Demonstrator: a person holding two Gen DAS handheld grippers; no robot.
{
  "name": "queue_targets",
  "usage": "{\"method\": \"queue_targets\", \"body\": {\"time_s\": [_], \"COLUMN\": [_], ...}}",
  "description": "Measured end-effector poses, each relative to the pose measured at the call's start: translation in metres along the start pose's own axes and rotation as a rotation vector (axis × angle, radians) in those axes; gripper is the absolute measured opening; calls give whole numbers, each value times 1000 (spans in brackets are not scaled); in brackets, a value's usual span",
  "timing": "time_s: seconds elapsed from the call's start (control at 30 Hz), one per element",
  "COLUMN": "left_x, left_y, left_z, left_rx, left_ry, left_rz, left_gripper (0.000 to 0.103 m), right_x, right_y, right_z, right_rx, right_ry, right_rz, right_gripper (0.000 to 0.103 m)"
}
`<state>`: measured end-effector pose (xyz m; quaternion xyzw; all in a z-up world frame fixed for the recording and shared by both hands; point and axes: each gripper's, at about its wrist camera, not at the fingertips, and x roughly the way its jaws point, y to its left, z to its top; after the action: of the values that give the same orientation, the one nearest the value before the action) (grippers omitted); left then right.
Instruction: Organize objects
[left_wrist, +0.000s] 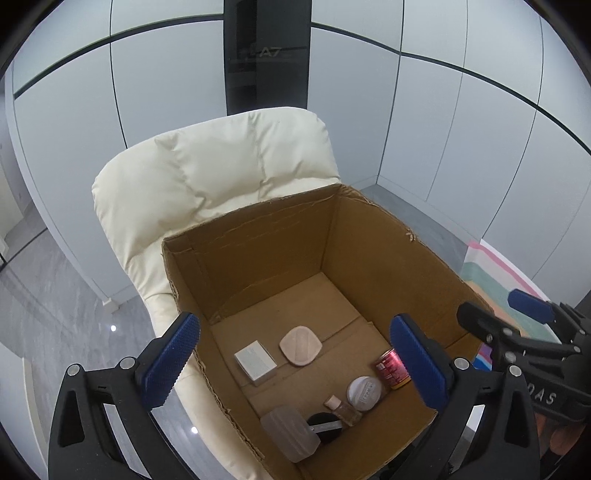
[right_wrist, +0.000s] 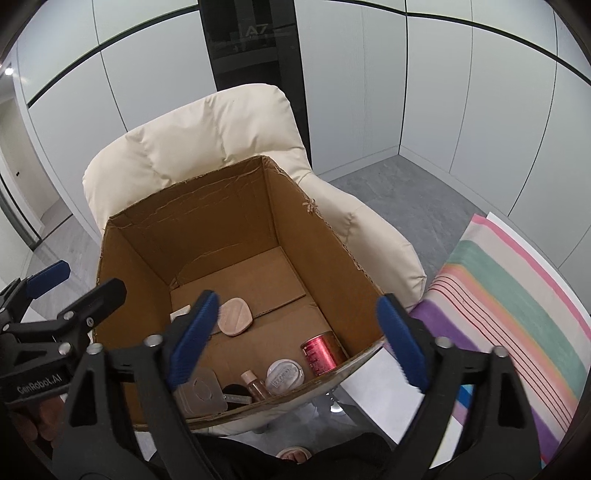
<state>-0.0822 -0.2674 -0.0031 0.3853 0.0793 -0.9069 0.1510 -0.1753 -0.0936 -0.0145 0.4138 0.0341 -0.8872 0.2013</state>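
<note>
Left gripper and right gripper, both with jaws spread wide and holding nothing, poised above the open cardboard box; blue pads knurled, on black frames. Judged step: between placements, with the items gathered inside the box and neither gripper engaged; the next move appears to call for lowering one gripper past the box rim, keeping its spread jaws off the walls, or turning away for a further item.

Contents, relative to the box: on its floor toward the near wall, a red metallic can lying on its side, a round white lidded jar, a small clear bottle, a black disc and a frosted translucent case; nearer the floor's centre, a flat white rectangular box and a soft beige rounded puff.

The corrugated box, edges torn, sits on a cream padded chair; striped fabric beside it.
</note>
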Motion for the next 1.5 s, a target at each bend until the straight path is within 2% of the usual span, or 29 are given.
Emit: {"method": "queue_targets", "body": {"time_s": [0.07, 0.2, 0.57, 0.97, 1.5], "left_x": [0, 1, 8, 10, 9], "left_y": [-2, -7, -32, -84, -177], "left_z": [1, 2, 10, 18, 12], "left_rx": [3, 15, 34, 81, 201], "left_ry": [-1, -6, -14, -19, -21], "left_rz": [0, -7, -27, -81, -167], "left_gripper": [103, 103, 103, 103, 103], "right_x": [0, -1, -15, -41, -82], "right_y": [-2, -10, -45, -102, -184], "right_z": [0, -3, -8, -19, -46], "right_rx": [-2, 0, 41, 122, 255], "right_ry": [6, 15, 6, -28, -49], "right_rz": [-8, -51, -121, -185, -281], "right_gripper": [94, 102, 103, 103, 103]}}
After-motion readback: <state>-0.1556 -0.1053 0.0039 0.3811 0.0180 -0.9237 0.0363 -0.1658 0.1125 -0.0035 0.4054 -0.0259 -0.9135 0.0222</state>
